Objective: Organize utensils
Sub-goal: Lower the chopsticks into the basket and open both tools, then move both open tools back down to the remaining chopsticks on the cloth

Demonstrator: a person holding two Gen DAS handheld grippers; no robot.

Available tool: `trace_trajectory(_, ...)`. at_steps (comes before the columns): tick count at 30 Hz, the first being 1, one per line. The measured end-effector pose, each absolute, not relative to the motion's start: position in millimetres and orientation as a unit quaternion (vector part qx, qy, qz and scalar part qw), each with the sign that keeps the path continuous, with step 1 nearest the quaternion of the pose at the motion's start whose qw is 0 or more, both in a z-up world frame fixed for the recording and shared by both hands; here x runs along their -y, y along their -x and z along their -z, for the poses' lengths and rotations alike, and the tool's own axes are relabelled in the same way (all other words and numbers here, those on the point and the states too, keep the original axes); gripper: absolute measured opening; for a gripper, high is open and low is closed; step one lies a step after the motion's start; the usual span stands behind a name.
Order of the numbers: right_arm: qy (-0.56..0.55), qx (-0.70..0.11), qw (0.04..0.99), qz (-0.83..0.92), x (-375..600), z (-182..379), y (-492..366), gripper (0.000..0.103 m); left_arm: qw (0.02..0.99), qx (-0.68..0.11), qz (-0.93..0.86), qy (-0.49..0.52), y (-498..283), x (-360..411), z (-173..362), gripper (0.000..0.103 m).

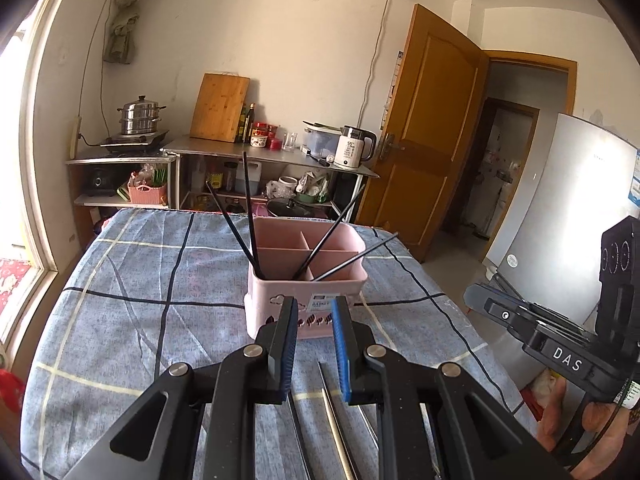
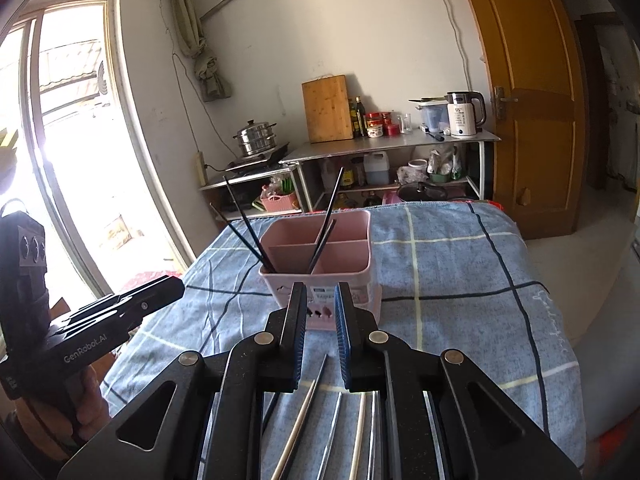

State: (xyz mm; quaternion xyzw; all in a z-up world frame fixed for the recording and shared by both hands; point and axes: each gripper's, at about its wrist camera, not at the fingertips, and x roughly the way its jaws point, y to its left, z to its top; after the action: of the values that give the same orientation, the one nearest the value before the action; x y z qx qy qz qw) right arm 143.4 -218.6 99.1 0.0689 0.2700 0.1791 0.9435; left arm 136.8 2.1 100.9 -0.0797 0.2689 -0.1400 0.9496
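The bench [image 1: 120, 280], draped in a blue checked cloth [image 2: 460, 280], fills the foreground in both wrist views. Standing upright near its middle is the pink utensil holder [image 1: 304, 268], split into compartments. Four black chopsticks [image 1: 250, 208] lean out of it: two from the near-left compartment, fanning left, and two from the near-right one, slanting right.

The left gripper [image 1: 314, 312] hovers just in front of the holder, its fingers [image 1: 288, 340] a narrow gap apart with nothing between them. The right gripper [image 2: 320, 300] sits much the same way, fingers [image 2: 344, 336] slightly apart and empty, aimed at the holder's front wall.

On the cloth beneath the grippers lie loose utensils [image 2: 304, 412], long slim pieces, some pale, some metallic, side by side and pointing toward the holder. What each one is, I can't tell.
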Motion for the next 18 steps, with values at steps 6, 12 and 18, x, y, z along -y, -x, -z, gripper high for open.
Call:
trace_trajectory(6,-0.062,-0.278,0.94,-0.186,216.2,-83.7,-115.7,0.015,0.95,-0.27,0.137,0.072,-105.9,1.5,-87.9,0.017)
trace_trajectory(12,-0.071,-0.298,0.934,-0.183,223.1,-63.7,-100.1,0.015,0.95,-0.277,0.132,0.062,-86.9,6.4,-70.8,0.017)
trace_trajectory(18,-0.07,-0.316,0.929,-0.178,231.5,-47.5,-87.4,0.015,0.943,-0.295,0.141,0.065,-74.0,5.9,-52.9,0.017)
